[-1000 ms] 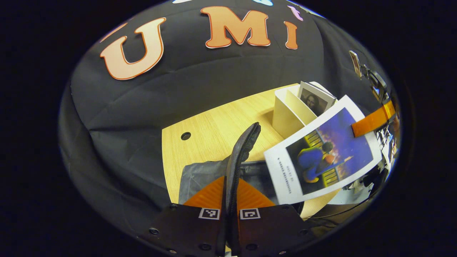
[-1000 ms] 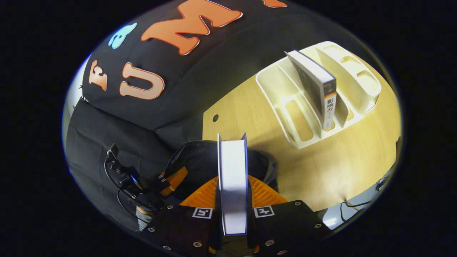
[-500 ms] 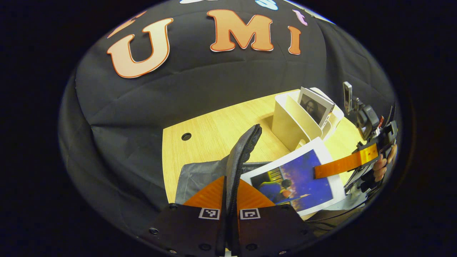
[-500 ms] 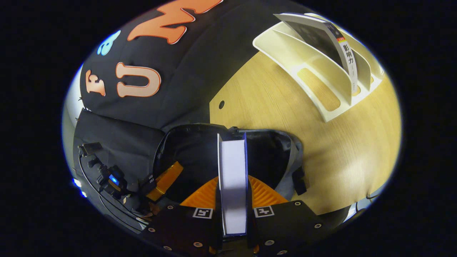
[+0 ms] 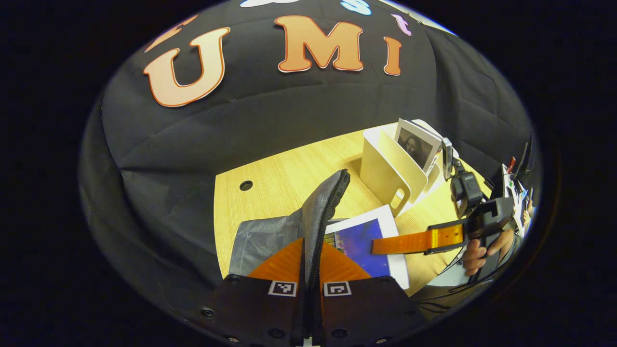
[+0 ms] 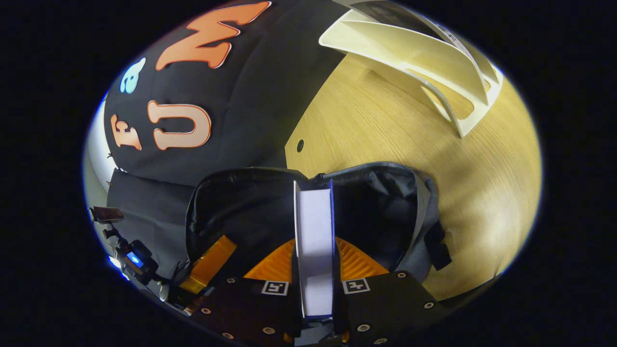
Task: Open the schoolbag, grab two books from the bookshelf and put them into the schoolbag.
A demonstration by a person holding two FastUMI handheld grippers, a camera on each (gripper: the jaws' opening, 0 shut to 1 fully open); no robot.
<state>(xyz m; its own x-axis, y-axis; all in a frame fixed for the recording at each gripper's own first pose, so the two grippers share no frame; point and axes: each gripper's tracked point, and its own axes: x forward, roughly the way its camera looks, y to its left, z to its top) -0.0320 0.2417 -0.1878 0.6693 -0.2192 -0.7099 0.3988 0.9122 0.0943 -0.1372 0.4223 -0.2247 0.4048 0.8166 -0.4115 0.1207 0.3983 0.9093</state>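
Our left hand-held gripper [image 5: 308,284] pinches the schoolbag [image 6: 385,202] flap open while the right hand-held gripper [image 6: 315,289], clamping the first book [image 6: 314,241], must lower it inside.

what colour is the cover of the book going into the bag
Mostly deep blue with a white border; the book shows best in the left gripper view.
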